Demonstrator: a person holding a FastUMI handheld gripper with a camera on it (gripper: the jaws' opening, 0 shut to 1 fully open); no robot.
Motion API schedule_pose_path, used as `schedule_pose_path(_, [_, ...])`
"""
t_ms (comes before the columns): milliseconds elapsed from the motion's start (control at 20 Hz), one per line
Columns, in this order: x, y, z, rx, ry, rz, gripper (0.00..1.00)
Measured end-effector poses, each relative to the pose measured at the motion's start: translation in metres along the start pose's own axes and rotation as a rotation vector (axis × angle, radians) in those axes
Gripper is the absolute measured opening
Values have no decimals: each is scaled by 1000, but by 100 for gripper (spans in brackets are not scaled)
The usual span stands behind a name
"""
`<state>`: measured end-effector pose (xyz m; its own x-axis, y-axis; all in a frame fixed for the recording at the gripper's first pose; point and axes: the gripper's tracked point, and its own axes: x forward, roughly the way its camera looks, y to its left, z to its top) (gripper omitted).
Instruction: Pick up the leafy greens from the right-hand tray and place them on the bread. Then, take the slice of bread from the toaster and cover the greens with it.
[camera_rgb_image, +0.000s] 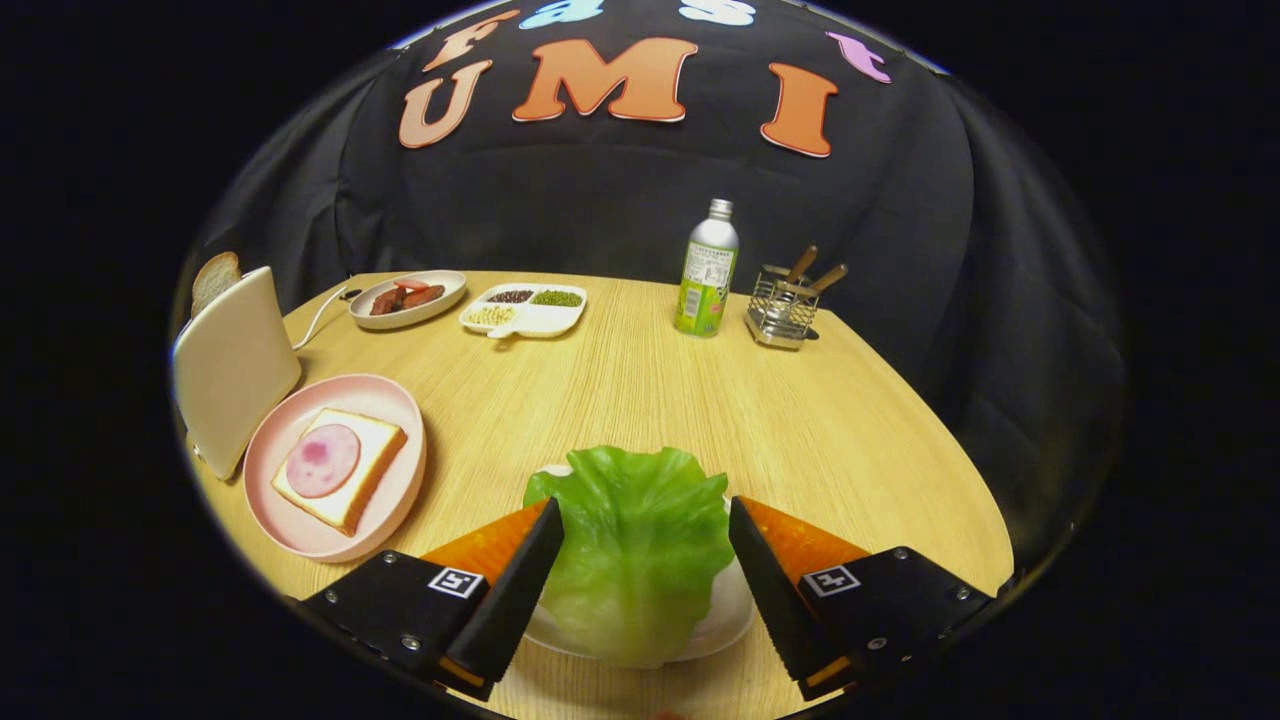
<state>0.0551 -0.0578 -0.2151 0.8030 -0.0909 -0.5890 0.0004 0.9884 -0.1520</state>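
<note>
— While the wooden table (640, 400) spreads widest, what stands on it?

— A pale toaster (235, 370) at its left, a slice of bread (215, 280) poking from the top. Just beside it lies a pink plate (390, 400) bearing another bread slice (355, 470) topped with a round of ham (322, 460).

— And the leafy greens (640, 540)?

— On a white tray (725, 620), lying between the fingers of the gripper (645, 535). Its jaws stand spread, one at either edge of the leaf; I cannot tell whether they touch it.

— Farther back?

— A divided dish (525, 320) of beans, an oval dish (407, 298) of sausages, a green bottle (707, 270), and a wire holder (782, 305) with wooden handles.
</note>
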Motion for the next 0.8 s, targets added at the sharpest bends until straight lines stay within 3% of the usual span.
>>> schedule_pose_path(300, [4,4,-13,-21,42,12,99])
schedule_pose_path(500, [6,9,-17,16,64,36,92])
schedule_pose_path(800, [6,22,-19,30,66,80,62])
